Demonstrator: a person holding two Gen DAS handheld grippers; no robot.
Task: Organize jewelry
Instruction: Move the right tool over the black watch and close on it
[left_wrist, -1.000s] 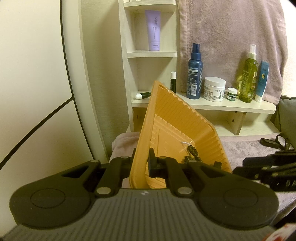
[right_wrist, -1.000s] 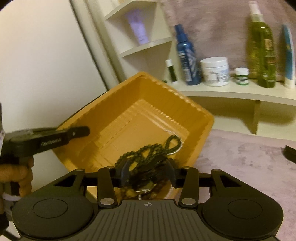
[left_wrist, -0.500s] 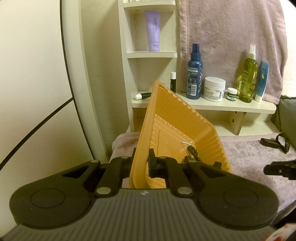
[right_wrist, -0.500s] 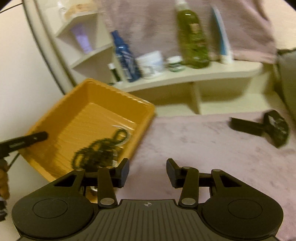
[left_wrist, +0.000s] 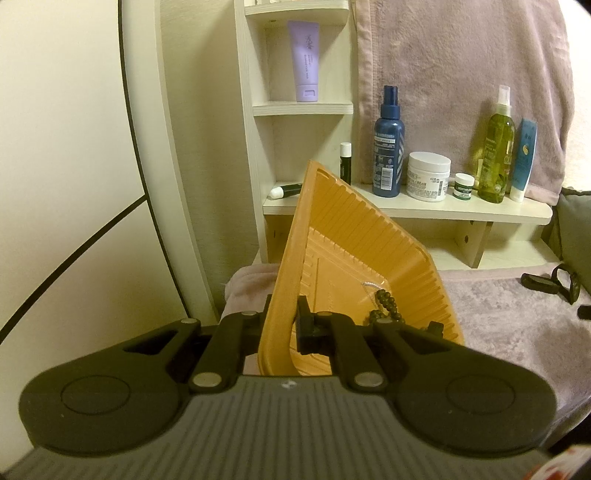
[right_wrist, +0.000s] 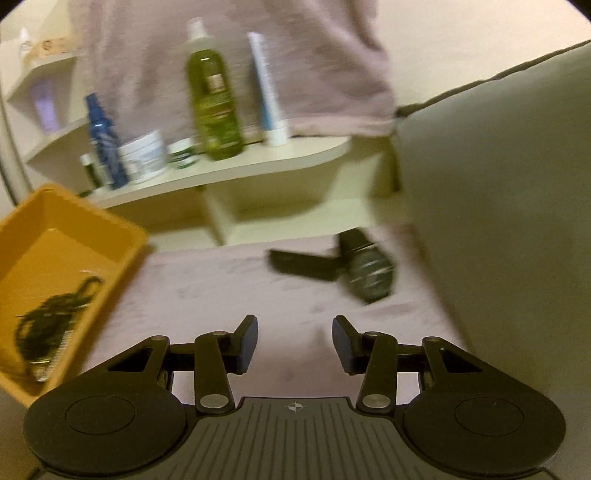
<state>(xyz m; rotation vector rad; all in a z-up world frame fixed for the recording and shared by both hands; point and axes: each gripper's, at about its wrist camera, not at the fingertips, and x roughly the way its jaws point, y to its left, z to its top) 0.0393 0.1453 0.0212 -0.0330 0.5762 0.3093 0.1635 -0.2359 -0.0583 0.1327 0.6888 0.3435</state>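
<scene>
Your left gripper (left_wrist: 282, 326) is clamped on the near rim of the orange tray (left_wrist: 354, 254), one finger outside the wall and one inside; the gripper body hides the tray's nearest corner. The tray is tilted, its far corner raised. Inside it, low toward the near end, lies a dark beaded necklace (left_wrist: 384, 310), only partly visible above the gripper, with a thin pale chain (left_wrist: 371, 285) just beyond it, too fine to make out.

Your right gripper (right_wrist: 294, 341) has its jaws apart with nothing between them, over the mauve cloth (right_wrist: 229, 280) to the right of the tray; they have just been opening a little. This view is blurred by motion. In it the tray is cut off at the left edge, the beads a dark smear inside.

Right of the tray on the cloth lies a black watch (right_wrist: 364, 269), its details unreadable. Behind the tray a shelf (left_wrist: 461, 212) carries bottles and jars.
</scene>
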